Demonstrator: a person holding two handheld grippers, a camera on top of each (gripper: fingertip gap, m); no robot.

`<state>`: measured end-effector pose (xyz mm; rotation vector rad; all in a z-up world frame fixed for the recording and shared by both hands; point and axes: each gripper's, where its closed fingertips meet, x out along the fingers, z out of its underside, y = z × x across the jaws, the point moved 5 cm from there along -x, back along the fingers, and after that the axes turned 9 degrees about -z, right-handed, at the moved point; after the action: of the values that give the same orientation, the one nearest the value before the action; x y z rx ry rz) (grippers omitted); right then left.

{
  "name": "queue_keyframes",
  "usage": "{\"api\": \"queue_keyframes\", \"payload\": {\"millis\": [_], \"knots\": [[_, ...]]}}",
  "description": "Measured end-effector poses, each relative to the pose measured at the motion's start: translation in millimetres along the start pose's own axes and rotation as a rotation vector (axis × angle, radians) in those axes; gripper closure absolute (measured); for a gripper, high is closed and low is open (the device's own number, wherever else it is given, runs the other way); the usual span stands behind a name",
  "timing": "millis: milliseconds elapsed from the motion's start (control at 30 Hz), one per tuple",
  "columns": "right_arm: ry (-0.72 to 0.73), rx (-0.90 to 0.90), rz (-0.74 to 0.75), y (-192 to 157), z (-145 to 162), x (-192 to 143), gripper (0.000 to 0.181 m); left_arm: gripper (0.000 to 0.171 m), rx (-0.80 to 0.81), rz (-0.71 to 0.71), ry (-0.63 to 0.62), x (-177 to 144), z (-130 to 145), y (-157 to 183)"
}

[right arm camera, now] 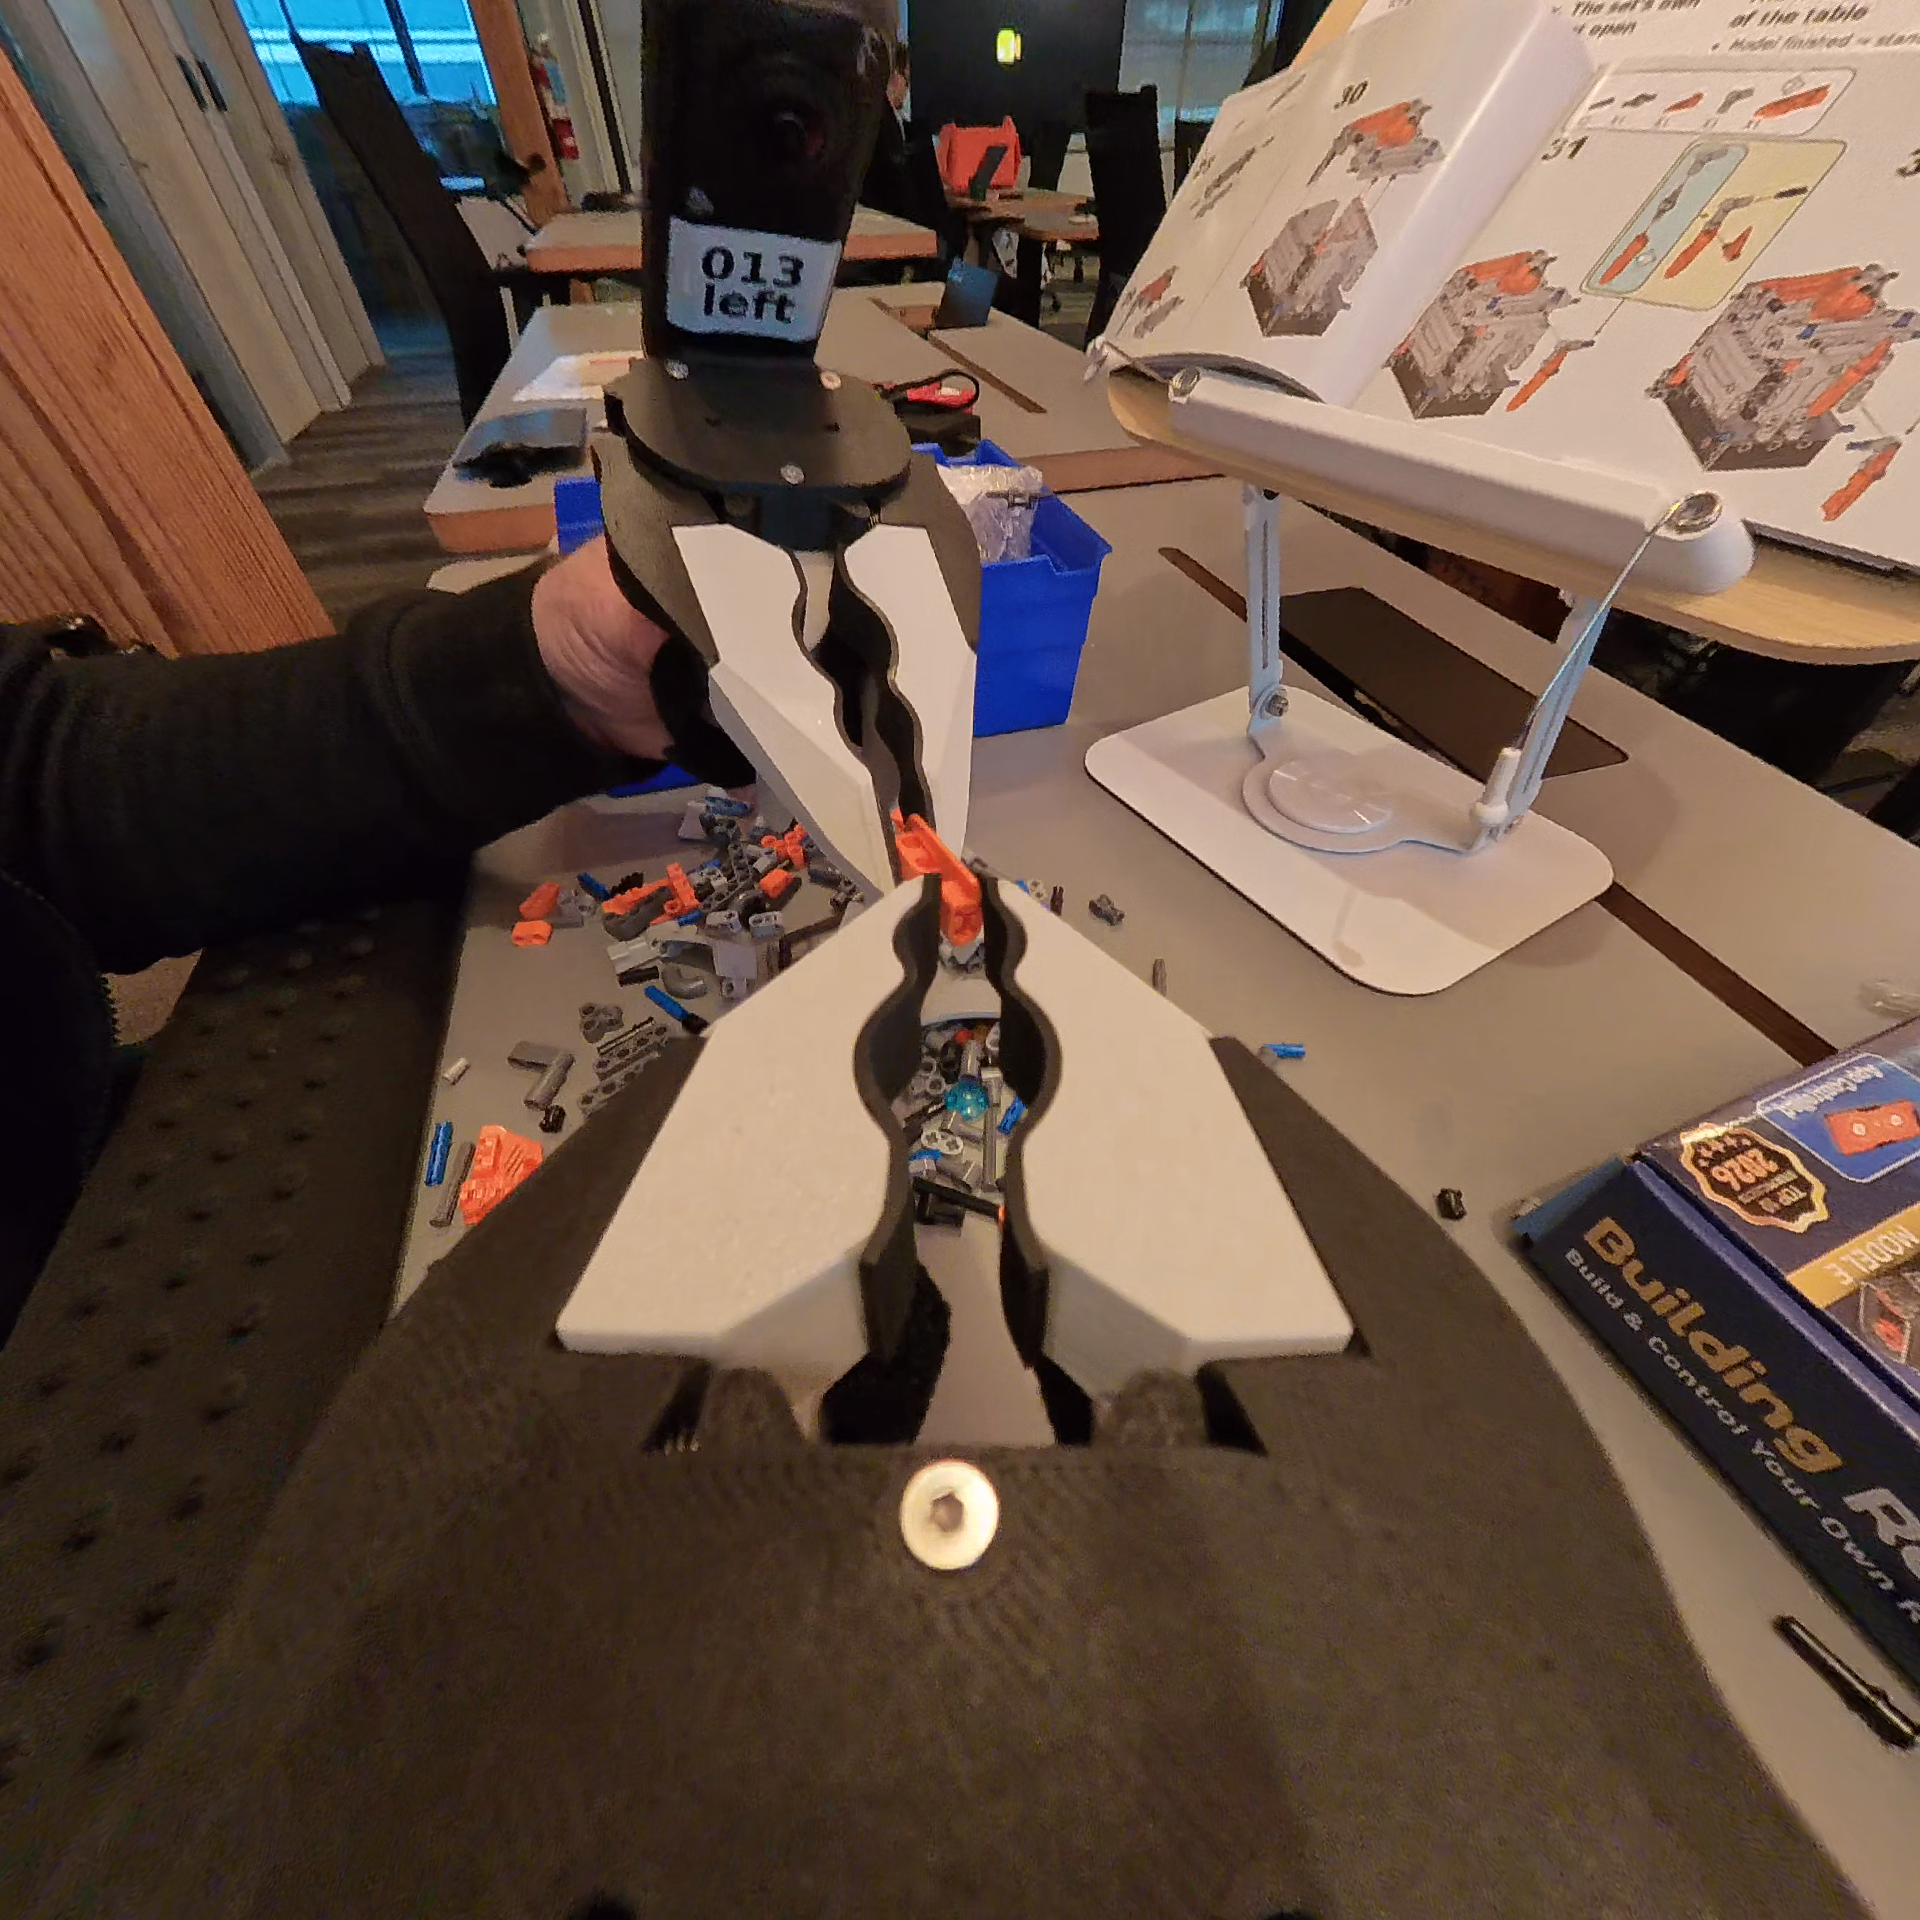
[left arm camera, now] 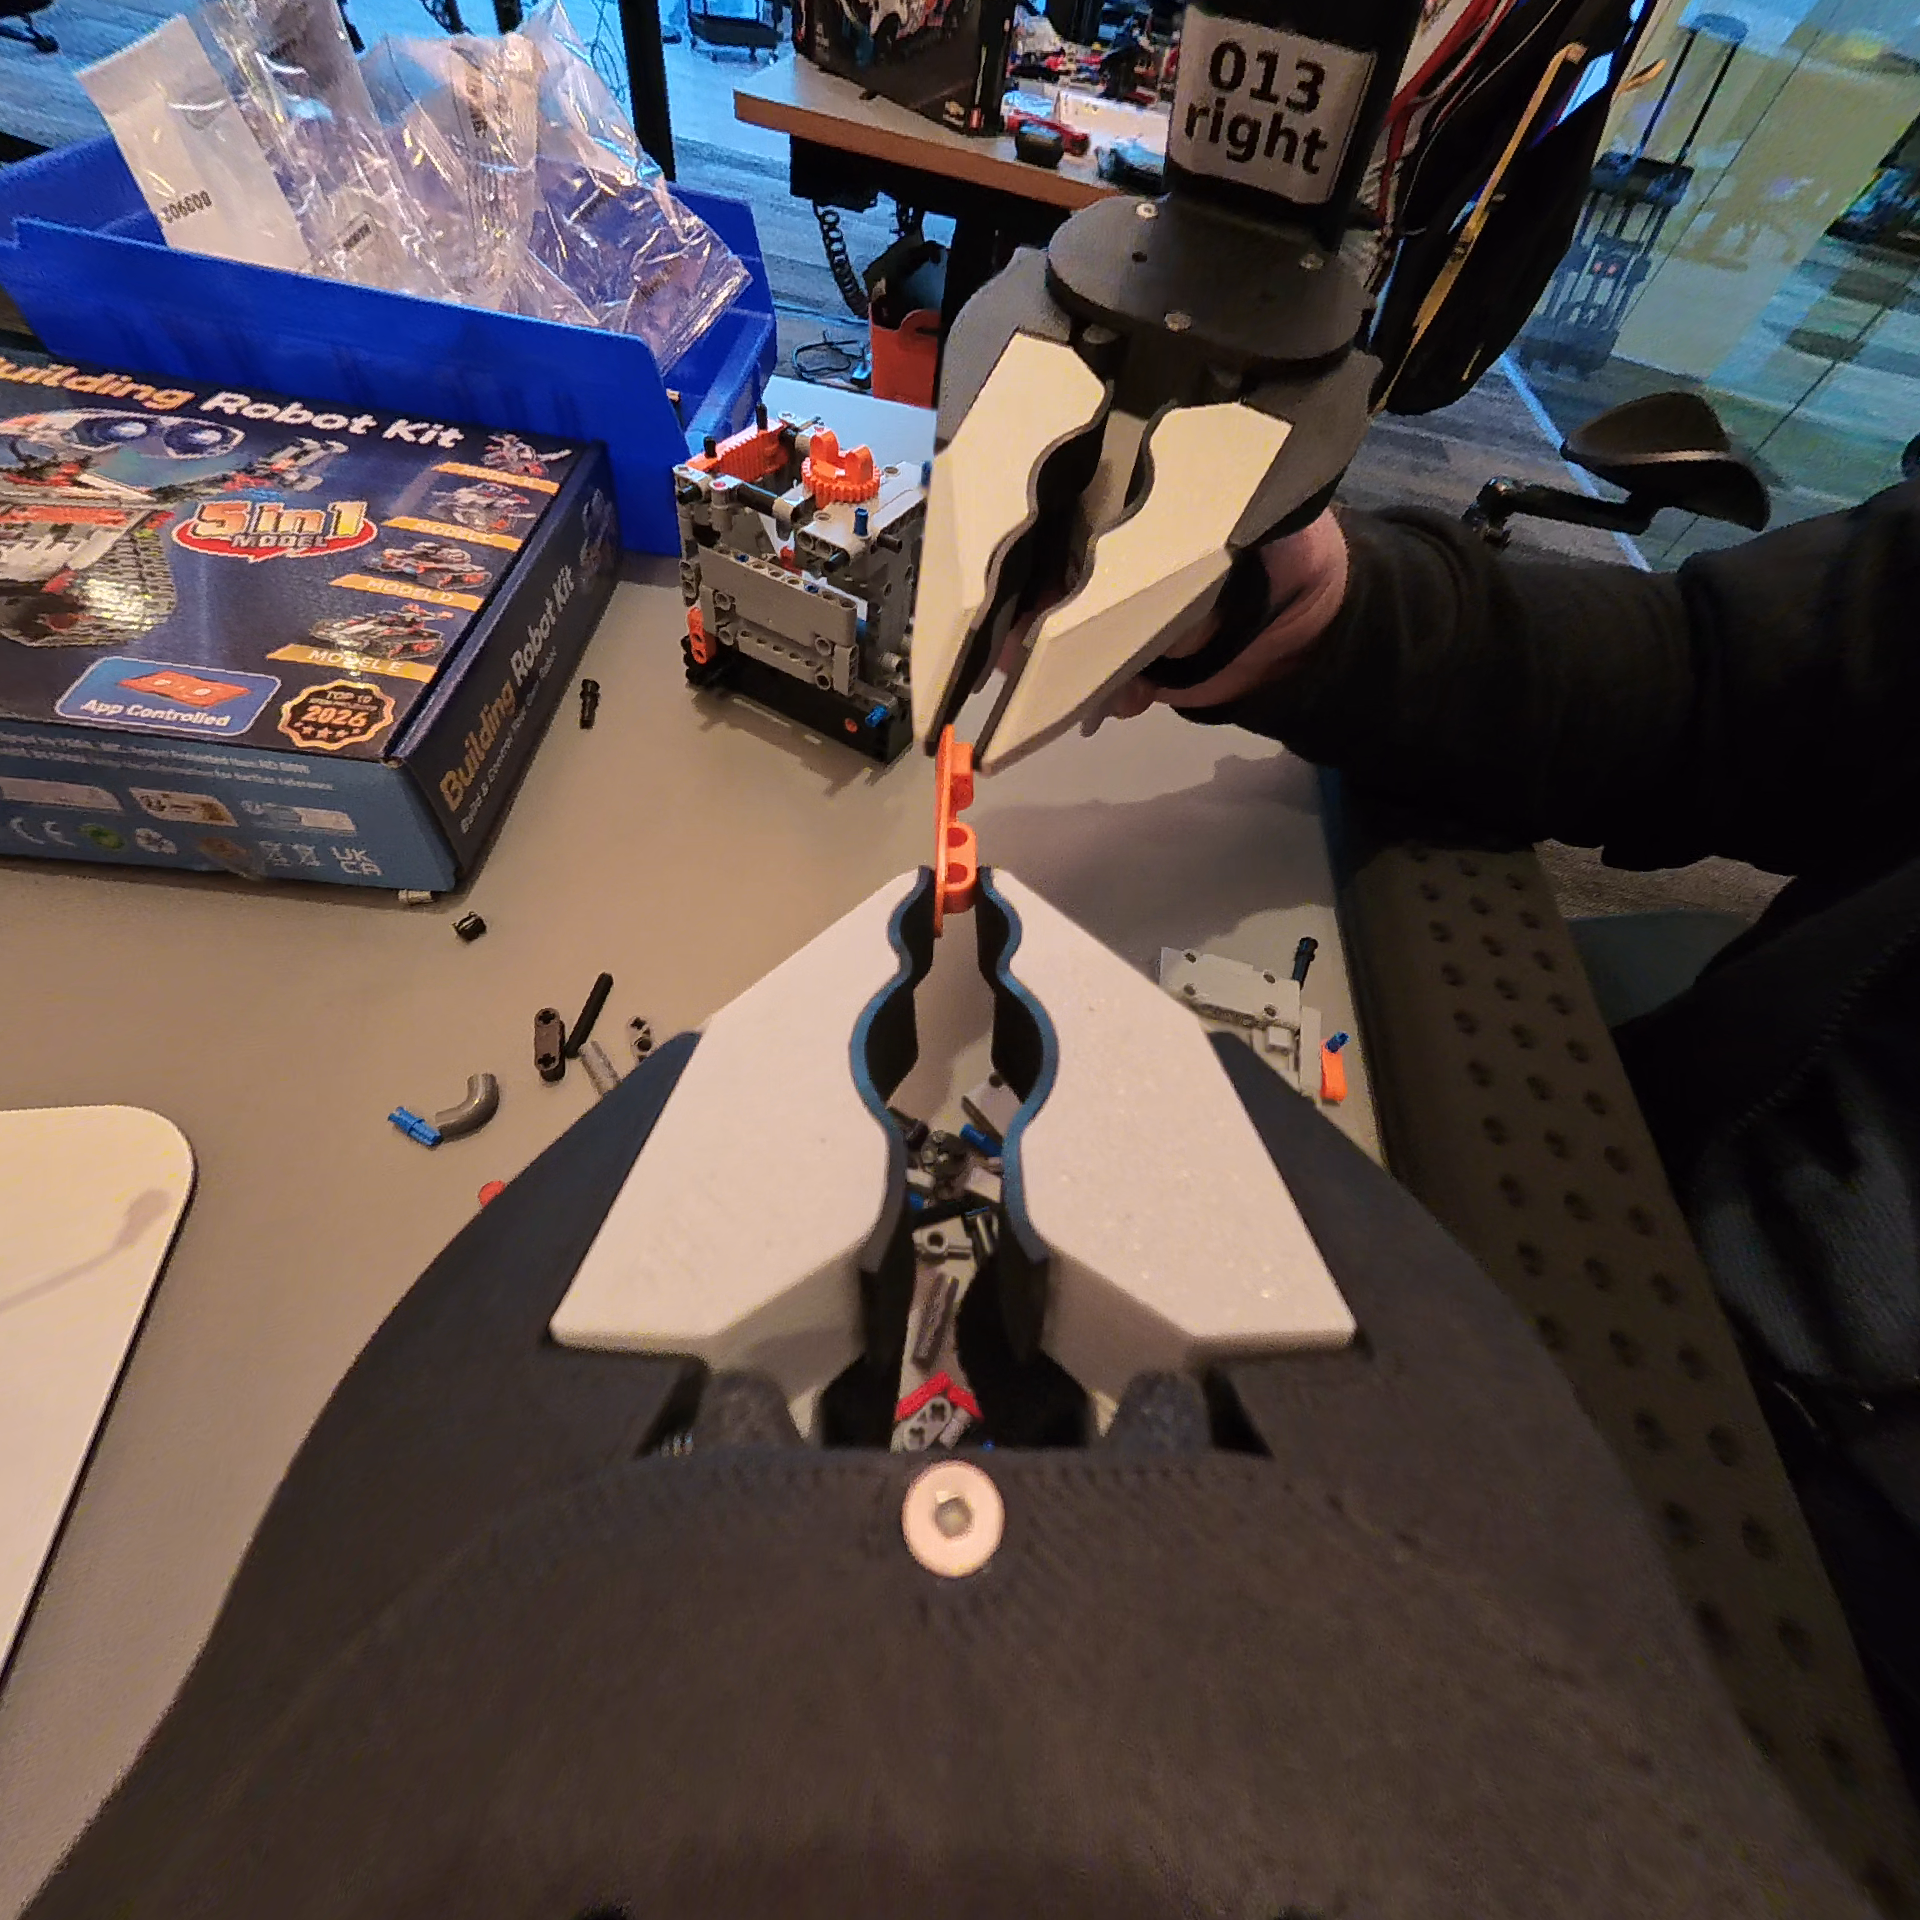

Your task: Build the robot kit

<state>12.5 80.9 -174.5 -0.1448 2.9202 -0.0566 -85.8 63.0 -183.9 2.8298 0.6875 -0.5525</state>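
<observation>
- An orange beam with holes (left arm camera: 954,831) is held in the air above the tabletop (left arm camera: 727,831), between the two claws, which meet tip to tip.
- The left claw (left arm camera: 951,894) is nearly closed and grips the near end of the beam between its white fingers (left arm camera: 800,1091); in the right wrist view this claw (right arm camera: 914,831) comes down from 12 o'clock.
- The right claw (right arm camera: 951,904) is also nearly closed on the other end of the beam (right arm camera: 940,873); in the left wrist view it (left arm camera: 956,743) comes down from 1 o'clock, with a person's hand (left arm camera: 1268,613) behind it.
- In the left wrist view, a grey and orange partly built model (left arm camera: 790,582) stands on the tabletop at 11 o'clock from the beam, behind the right claw.
- A dark blue kit box (left arm camera: 270,623) lies at 10 o'clock, and behind it a blue bin (left arm camera: 343,322) holds clear plastic bags (left arm camera: 499,177).
- Small loose parts (left arm camera: 561,1039) lie at 8 o'clock from the beam.
- In the right wrist view, a pile of orange, grey and black parts (right arm camera: 686,914) lies on the tabletop at 9 o'clock from the beam.
- A white book stand (right arm camera: 1351,831) at 2 o'clock carries an open instruction booklet (right arm camera: 1558,260).
</observation>
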Motion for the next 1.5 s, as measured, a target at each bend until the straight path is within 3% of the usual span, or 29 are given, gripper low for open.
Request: {"api": "queue_keyframes", "payload": {"millis": [267,600,833,967,1500], "knots": [[-0.132,0.0,0.001,1.3,14.7,2.6,0.177,0.167,0.038,-0.03,-0.077,5.0,9.2,-0.6],[-0.276,-0.146,0.108,-0.8,19.4,4.0,0.165,0.167,0.118,-0.117,-0.205,15.6,24.9,-4.7],[-0.437,-0.201,0.105,-3.3,39.2,14.8,0.171,0.167,0.225,-0.151,-0.302,28.9,36.3,1.7],[-0.479,-0.181,0.076,-3.7,47.7,17.5,0.178,0.167,0.254,-0.146,-0.316,33.5,38.5,5.6],[-0.611,-0.142,0.049,-2.8,63.5,13.1,0.181,0.161,0.264,-0.152,-0.35,40.0,47.7,2.9]]}}
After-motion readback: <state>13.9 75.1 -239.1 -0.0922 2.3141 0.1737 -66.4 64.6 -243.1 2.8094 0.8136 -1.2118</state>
